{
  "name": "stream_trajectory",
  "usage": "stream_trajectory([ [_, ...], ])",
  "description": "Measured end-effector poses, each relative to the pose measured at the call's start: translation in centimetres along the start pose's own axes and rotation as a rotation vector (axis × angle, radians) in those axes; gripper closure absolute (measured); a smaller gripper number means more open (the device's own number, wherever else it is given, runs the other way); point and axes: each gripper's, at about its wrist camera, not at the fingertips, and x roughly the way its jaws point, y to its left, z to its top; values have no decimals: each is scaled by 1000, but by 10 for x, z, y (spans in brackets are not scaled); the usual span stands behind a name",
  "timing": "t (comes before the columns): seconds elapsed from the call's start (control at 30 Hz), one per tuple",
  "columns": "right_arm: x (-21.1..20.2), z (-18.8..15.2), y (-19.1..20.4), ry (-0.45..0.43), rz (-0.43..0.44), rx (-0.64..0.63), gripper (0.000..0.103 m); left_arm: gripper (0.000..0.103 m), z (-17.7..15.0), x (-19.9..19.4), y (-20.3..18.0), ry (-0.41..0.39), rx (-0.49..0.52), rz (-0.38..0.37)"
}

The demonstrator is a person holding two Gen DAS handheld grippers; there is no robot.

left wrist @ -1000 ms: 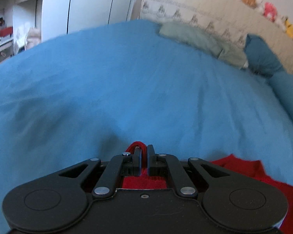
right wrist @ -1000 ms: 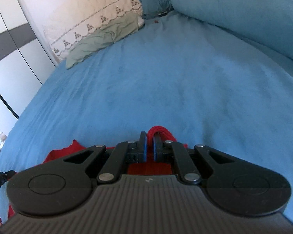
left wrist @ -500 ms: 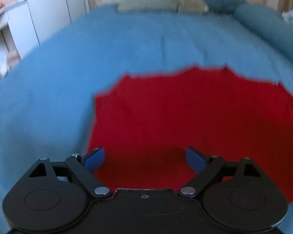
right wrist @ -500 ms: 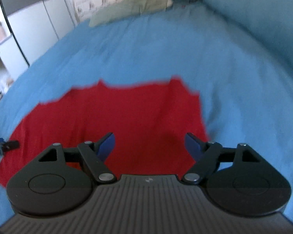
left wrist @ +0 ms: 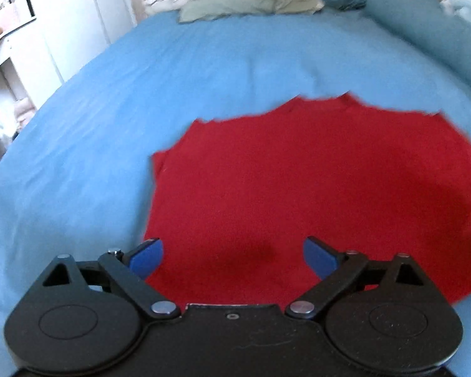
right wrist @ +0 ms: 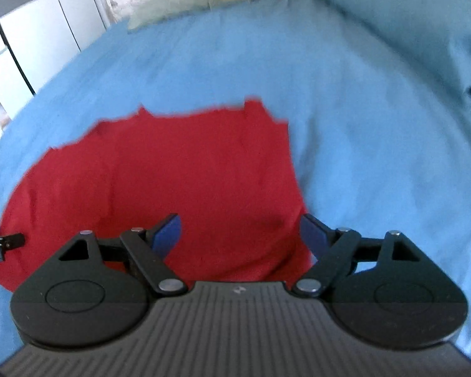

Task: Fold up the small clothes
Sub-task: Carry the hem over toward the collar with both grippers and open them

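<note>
You have one flat red cloth garment (left wrist: 314, 194) on one light blue bedspread (left wrist: 141, 94), plus two black two-finger grippers: left gripper (left wrist: 234, 256), right gripper (right wrist: 241, 232).

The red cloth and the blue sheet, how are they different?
The red cloth is bright red; the sheet is light blue. The cloth is small and lies on top of the sheet; the sheet is far bigger and spreads past it on every side in view. The cloth's far edge looks jagged, while the sheet runs on smoothly up to the pillows. Both lie flat and look soft.
</note>
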Motion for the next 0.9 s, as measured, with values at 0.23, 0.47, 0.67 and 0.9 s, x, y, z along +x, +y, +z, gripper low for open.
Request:
stream_trajectory([
  [0.23, -20, -10, -24, 90, -41, -5, 7, 1, 19, -30, -51, -54, 70, -77],
  [0.47, 2, -31, -30, 142, -40, -19, 21, 1, 31, 15, -85, 31, 83, -91],
  [0.67, 21, -42, -18, 126, -51, -34, 27, 1, 28, 42, -93, 86, 105, -50],
  [0.9, 23, -39, -8, 153, 0, -26, 66, 0, 28, 73, -84, 207, 21, -59],
])
